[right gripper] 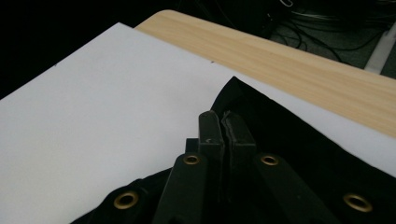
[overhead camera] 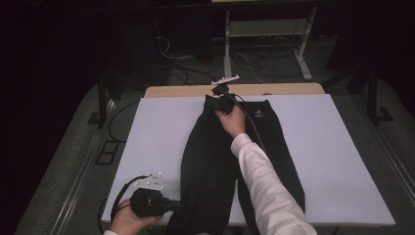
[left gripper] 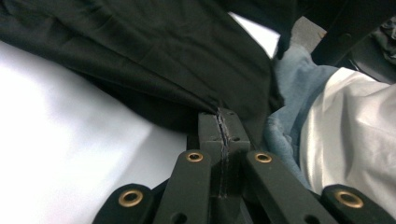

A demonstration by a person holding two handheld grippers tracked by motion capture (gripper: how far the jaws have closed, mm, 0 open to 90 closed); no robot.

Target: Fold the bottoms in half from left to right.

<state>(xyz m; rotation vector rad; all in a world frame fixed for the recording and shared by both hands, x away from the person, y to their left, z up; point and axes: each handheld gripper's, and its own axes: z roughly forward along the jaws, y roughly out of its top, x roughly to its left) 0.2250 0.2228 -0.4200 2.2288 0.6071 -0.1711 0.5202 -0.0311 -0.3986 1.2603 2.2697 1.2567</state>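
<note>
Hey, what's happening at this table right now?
A person is working a pair of black trousers spread on a white mat. The left gripper is shut on the fabric at the near edge. The right gripper, reached across to the far end, is closed on the trousers' far end.

A light wooden table (overhead camera: 181,91) carries a white foam sheet (overhead camera: 156,142) that covers nearly all of it, leaving a bare wood strip beyond the right gripper (overhead camera: 221,102). Black trousers (overhead camera: 205,166) lie lengthwise on the sheet, stretched between the two grippers: their far end sits under the right gripper's jaws, their near end hangs over the table edge just beside the left gripper (overhead camera: 171,205)
</note>
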